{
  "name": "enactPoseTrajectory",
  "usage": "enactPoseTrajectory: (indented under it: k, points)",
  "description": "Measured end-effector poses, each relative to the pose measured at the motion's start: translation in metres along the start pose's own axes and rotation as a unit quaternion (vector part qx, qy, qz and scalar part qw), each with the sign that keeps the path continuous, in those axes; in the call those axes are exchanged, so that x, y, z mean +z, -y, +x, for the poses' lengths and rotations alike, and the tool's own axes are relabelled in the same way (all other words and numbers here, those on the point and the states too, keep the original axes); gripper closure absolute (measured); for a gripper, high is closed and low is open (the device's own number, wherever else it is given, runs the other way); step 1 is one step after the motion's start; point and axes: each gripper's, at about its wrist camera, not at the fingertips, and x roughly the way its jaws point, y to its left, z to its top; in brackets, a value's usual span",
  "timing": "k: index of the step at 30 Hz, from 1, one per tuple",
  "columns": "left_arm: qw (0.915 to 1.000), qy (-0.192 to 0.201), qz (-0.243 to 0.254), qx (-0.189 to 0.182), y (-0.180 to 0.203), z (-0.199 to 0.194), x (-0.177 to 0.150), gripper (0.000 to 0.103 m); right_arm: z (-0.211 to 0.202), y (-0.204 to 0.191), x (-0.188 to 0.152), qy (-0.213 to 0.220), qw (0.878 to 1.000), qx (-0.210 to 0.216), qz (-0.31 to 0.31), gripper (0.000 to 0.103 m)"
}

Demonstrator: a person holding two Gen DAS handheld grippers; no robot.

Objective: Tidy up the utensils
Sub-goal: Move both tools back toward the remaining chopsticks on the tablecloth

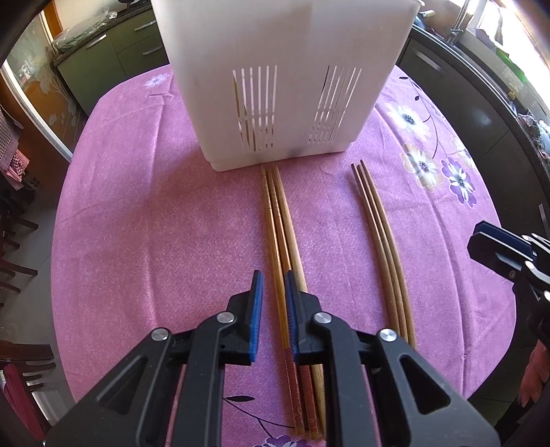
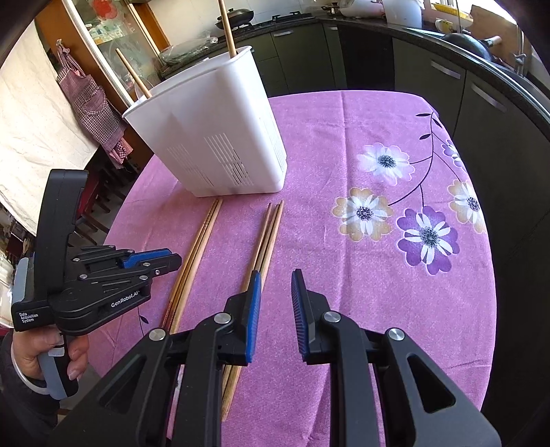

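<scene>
My left gripper (image 1: 274,309) straddles the left chopsticks (image 1: 280,227) on the desk (image 1: 137,206), jaws spread; right gripper (image 2: 275,309) idles spread; I should lower squarely, then pinch one.

The utensil holder (image 1: 282,79) stands on the table (image 1: 137,206), toward its far side; two chopsticks (image 2: 228,27) stand inside the holder, leaning out above its rim; just before the holder's base lies one bundle of chopsticks (image 1: 280,233), its far tips nearly touching the holder; to the right of that, before the holder's right corner, lies a second bundle (image 1: 381,240), apart from the first and roughly parallel to it.
</scene>
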Motion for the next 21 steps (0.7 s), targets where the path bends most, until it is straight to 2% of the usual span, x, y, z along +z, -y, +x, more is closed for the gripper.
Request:
enactPoseTrajectory:
  k: [13,16,21]
  points:
    - [0.9997,-0.020,0.009,0.009,0.006,0.021,0.006,0.090,0.002,-0.006,0.002,-0.008,1.000,0.009,-0.001,0.084]
    - [0.9998,-0.018,0.006,0.009,0.004,0.022,0.009,0.090,0.002,-0.005,0.002,-0.007,1.000,0.010,0.000,0.079]
    - [0.9998,-0.017,0.004,0.010,0.002,0.023,0.012,0.090,0.002,-0.005,0.002,-0.007,1.000,0.011,-0.001,0.078]
